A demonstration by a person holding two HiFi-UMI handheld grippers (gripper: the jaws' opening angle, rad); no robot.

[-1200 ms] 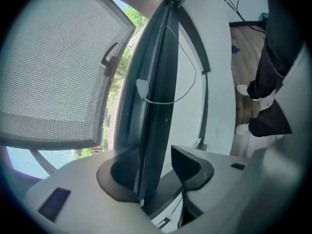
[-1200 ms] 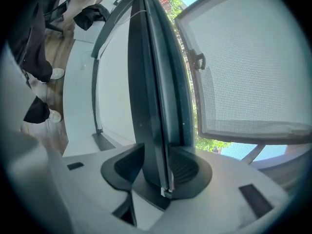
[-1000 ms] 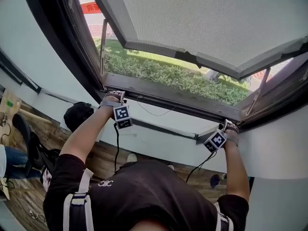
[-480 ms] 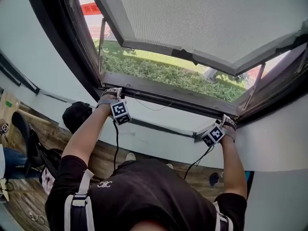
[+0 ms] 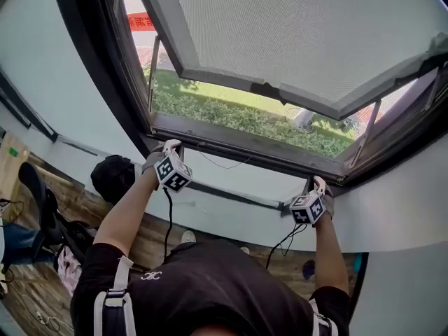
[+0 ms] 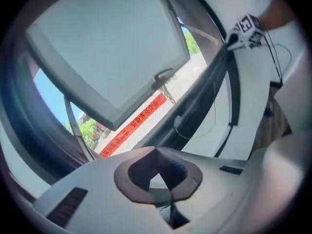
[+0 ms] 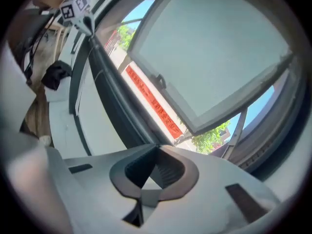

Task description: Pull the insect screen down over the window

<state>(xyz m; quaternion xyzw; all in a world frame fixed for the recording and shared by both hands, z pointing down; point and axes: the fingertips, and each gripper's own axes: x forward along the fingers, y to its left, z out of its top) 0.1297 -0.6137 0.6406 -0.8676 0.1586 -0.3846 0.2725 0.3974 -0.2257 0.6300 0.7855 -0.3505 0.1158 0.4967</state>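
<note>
A grey mesh-looking panel (image 5: 301,26) in its frame hangs tilted outward above the open window, with a dark handle (image 5: 269,88) on its lower edge. The same panel (image 6: 107,57) fills both gripper views (image 7: 219,48). My left gripper (image 5: 171,148) sits just under the left end of the dark lower window rail (image 5: 245,145), its jaws shut with nothing between them (image 6: 163,179). My right gripper (image 5: 319,184) is below the rail's right end, apart from it, also shut and empty (image 7: 148,177). Neither gripper touches the panel.
A white wall with a dark strip (image 5: 231,196) runs under the window. A thin cable (image 5: 224,165) hangs along the rail. A black bag (image 5: 112,177) lies on the wooden floor at the left. Hedge and lawn (image 5: 231,114) and a red banner (image 6: 131,126) lie outside.
Both grippers have dropped a little from the lower window rail and their jaws have gone from open to shut. The head view has shifted slightly.
</note>
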